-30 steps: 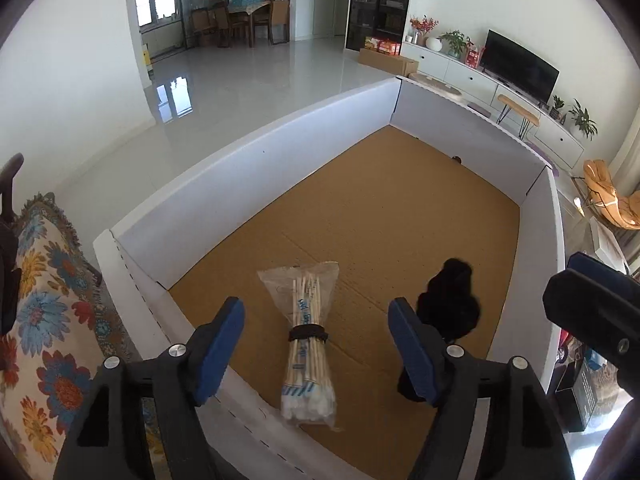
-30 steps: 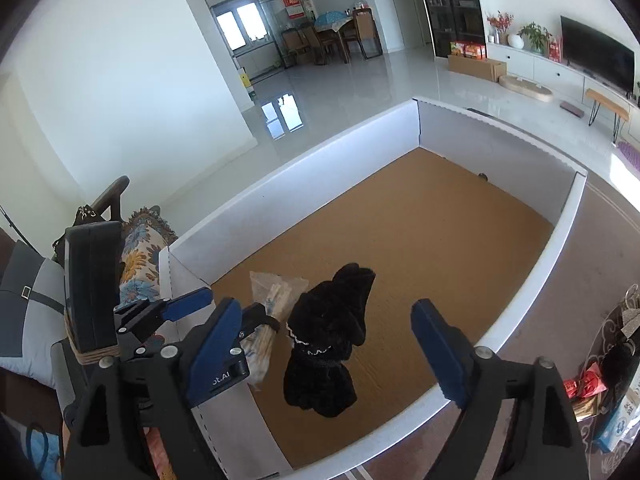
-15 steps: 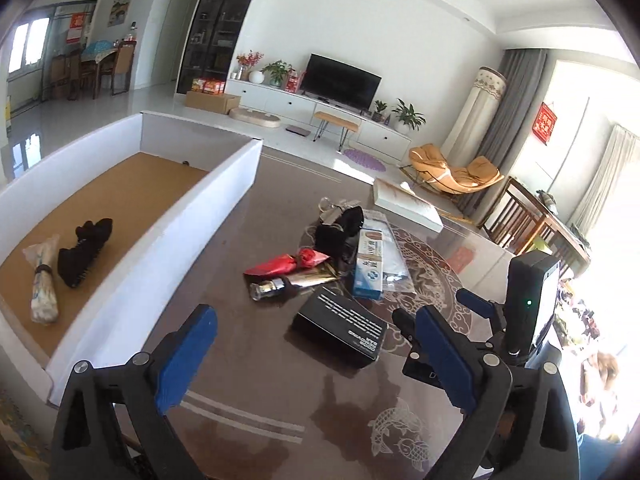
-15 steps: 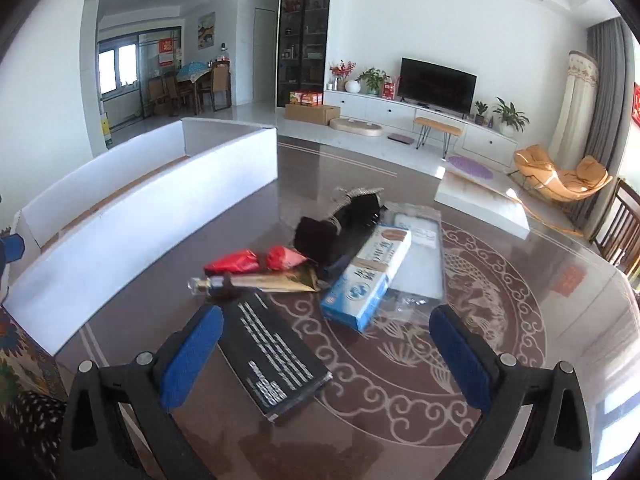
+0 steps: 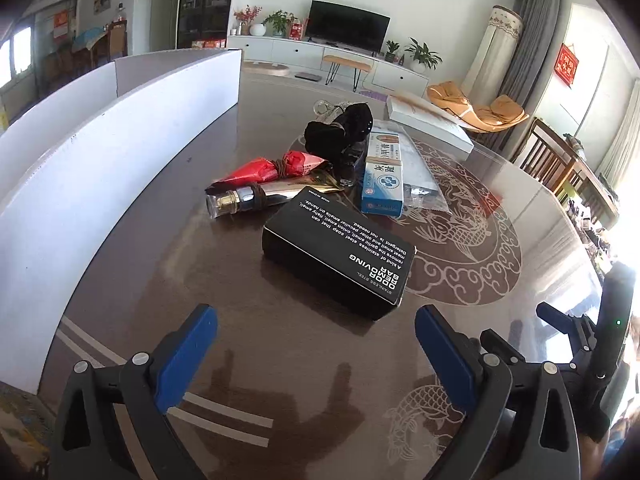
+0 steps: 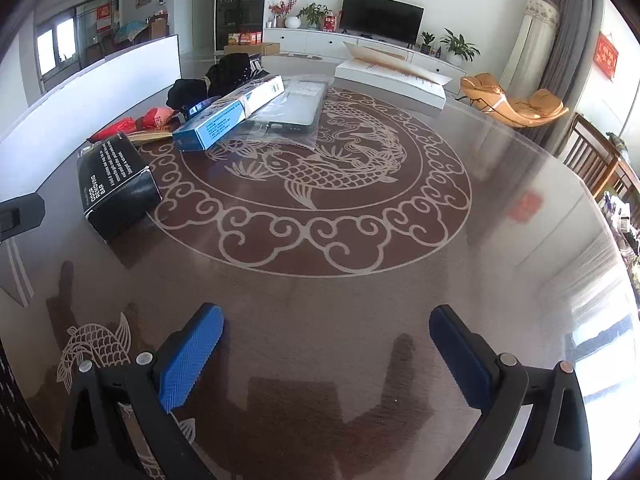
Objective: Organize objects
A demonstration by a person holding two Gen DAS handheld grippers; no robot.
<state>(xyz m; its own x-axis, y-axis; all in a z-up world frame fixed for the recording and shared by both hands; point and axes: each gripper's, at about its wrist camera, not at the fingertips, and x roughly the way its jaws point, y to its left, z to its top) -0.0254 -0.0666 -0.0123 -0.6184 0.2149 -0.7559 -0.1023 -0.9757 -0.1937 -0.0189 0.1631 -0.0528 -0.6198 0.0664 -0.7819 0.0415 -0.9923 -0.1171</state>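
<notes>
Left gripper (image 5: pixel 316 344) and right gripper (image 6: pixel 326 346) wide apart, empty, black box (image 5: pixel 340 246) labelled "ODOR REMOVING BAR", "STAINLESS STEEL"

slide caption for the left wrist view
Open left gripper hovers before a black box among clutter on the table.

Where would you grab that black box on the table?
Across its two long sides, from above. The black box lies flat and its narrow width fits between the open left gripper jaws, which already point at it. Its far end nearly touches the gold tube.
</notes>
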